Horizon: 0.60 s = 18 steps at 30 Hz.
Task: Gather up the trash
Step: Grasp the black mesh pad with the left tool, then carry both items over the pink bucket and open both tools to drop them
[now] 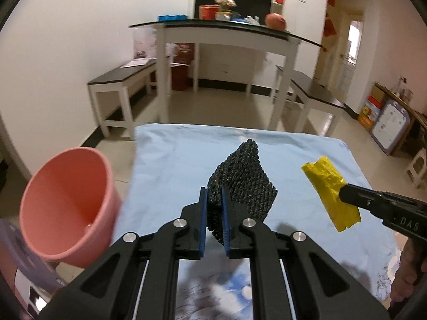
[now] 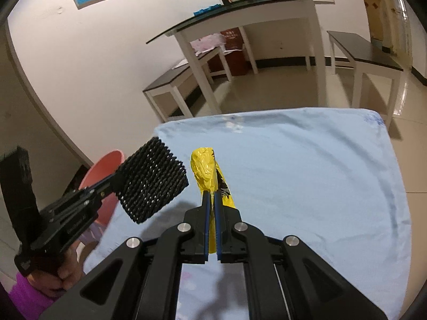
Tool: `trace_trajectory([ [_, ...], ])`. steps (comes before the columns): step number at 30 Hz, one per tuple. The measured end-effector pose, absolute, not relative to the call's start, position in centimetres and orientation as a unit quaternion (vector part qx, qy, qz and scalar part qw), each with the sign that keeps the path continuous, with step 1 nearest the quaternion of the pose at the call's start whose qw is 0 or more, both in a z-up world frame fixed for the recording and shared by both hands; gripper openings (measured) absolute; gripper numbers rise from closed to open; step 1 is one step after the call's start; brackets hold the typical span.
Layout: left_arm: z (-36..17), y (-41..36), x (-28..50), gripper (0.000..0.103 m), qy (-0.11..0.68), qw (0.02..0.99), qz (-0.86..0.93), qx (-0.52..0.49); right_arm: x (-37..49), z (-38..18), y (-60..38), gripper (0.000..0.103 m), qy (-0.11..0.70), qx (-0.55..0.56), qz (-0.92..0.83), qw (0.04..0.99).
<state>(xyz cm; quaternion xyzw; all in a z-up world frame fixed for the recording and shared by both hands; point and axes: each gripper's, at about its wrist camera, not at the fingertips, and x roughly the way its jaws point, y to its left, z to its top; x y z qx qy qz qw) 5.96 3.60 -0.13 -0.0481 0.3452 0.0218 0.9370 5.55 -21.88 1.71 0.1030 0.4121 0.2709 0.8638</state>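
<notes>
My left gripper (image 1: 214, 190) is shut on a piece of black foam netting (image 1: 244, 181) and holds it above the light blue cloth (image 1: 170, 165). The same netting (image 2: 152, 180) shows at the left of the right wrist view, pinched in the left gripper (image 2: 113, 182). My right gripper (image 2: 210, 194) is shut on a crumpled yellow wrapper (image 2: 205, 170), also lifted off the cloth. In the left wrist view the wrapper (image 1: 331, 189) hangs from the right gripper (image 1: 343, 193) at the right. A pink bucket (image 1: 66, 205) stands to the left of the cloth, its mouth facing me.
The cloth-covered table (image 2: 307, 165) fills the foreground. Behind it stand a white glass-topped table (image 1: 226, 34) with clutter and two dark-topped benches (image 1: 120, 80) (image 1: 315, 90). A hand (image 2: 56, 274) with a purple sleeve holds the left gripper. Boxes line the right wall (image 1: 384, 117).
</notes>
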Motion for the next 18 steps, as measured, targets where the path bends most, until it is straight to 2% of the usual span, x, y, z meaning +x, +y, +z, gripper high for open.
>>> trace_trajectory([
  [18,2.2,11.2,1.6,0.009,0.303,0.939,0.131,-0.097,5.6,4.5,-10.8,0.003,0.394,0.077,0.348,0.847],
])
